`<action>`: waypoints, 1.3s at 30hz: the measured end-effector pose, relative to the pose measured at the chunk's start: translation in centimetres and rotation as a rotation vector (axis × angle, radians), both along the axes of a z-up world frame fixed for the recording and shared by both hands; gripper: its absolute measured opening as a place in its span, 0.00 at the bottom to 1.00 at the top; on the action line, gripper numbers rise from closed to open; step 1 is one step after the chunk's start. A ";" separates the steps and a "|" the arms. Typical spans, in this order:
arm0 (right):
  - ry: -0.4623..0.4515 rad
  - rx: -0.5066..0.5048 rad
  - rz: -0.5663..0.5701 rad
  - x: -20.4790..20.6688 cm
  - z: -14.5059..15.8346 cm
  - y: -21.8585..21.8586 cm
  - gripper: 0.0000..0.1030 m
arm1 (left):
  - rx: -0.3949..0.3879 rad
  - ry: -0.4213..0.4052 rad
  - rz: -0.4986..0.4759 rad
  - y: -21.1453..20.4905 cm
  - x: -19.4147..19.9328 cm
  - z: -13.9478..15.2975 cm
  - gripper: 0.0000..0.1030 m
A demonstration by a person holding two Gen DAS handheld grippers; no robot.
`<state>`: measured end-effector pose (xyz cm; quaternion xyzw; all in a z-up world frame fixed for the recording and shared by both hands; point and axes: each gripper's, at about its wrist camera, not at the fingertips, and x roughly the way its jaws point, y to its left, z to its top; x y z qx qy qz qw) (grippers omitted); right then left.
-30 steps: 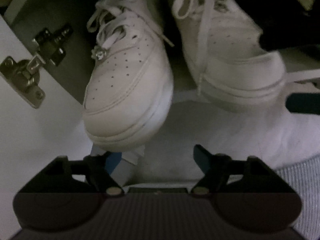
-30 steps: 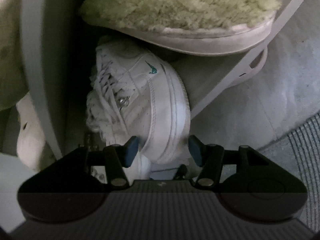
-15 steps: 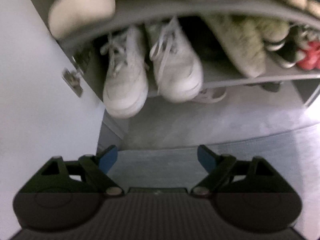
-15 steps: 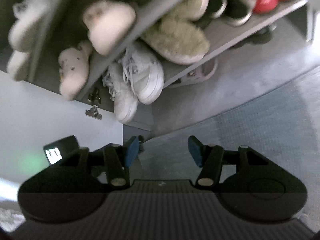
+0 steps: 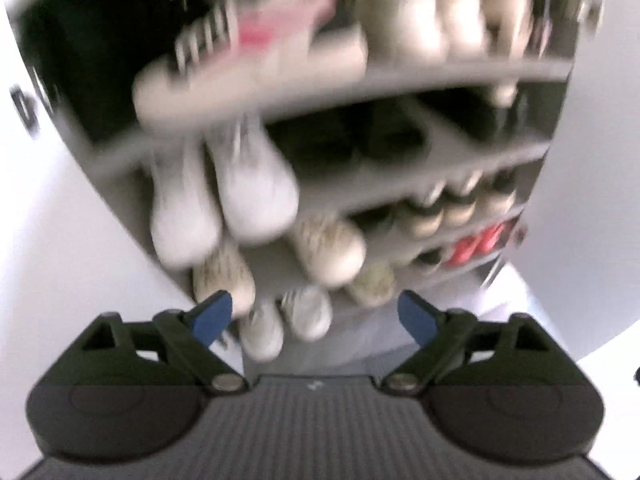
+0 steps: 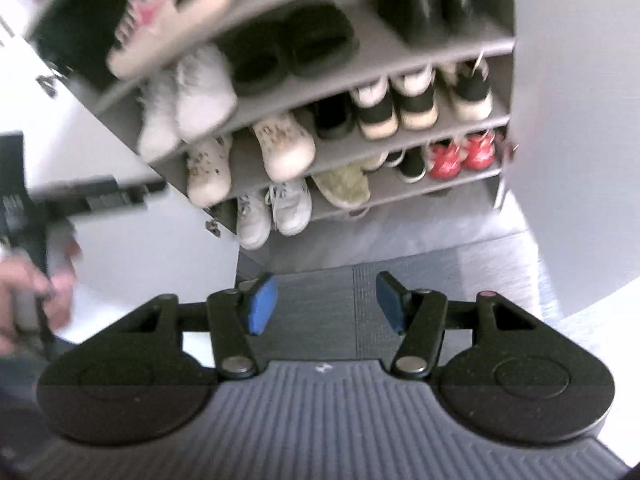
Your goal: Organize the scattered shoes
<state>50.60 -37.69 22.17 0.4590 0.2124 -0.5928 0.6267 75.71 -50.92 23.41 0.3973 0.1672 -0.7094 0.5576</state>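
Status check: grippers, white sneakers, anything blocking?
Left gripper open, just opened wider, empty. Right gripper open, empty. White sneakers paired on bottom shelf. Nothing in the way.

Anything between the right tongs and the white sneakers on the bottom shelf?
Nothing visible. The right tongs are open and empty, and only bare floor lies between them and the white sneakers, which poke out over the bottom shelf.

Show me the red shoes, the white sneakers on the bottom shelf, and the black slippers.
red shoes (image 6: 464, 156): right wrist view, toes of the pair.
white sneakers (image 6: 276, 212): right wrist view, between the toes.
black slippers (image 6: 296, 48): right wrist view, the pair's middle.
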 end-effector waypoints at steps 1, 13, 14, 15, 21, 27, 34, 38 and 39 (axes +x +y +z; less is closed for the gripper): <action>0.009 -0.006 -0.008 -0.2 1.8 0.7 0.57 | -0.011 0.006 -0.005 0.2 0.1 1.9 0.89; 0.049 -0.178 -0.207 0.2 13.8 4.6 0.57 | -0.052 0.073 -0.072 1.2 -2.5 15.1 0.91; 0.062 -0.194 -0.214 0.0 14.5 4.6 0.57 | -0.043 0.072 -0.076 0.6 -3.1 15.3 0.91; 0.061 -0.201 -0.222 -0.4 15.0 4.7 0.58 | -0.031 0.073 -0.078 -0.2 -3.8 15.4 0.92; 0.077 -0.281 -0.249 -6.5 20.8 5.3 0.61 | 0.029 0.120 -0.029 -2.3 -7.3 15.5 1.00; 0.151 -0.319 -0.224 -14.8 26.5 4.3 0.86 | 0.066 0.128 0.088 -0.3 -11.8 15.6 1.00; 0.249 -0.239 -0.180 -25.1 28.2 -0.6 0.86 | 0.045 0.089 0.056 1.4 -14.2 16.0 1.00; 0.250 -0.050 -0.088 -29.1 25.9 -3.4 0.85 | 0.039 0.082 0.110 0.9 -14.5 16.2 1.00; 0.242 -0.029 -0.071 -29.7 25.5 -3.8 0.85 | 0.036 0.079 0.126 0.8 -14.5 16.3 1.00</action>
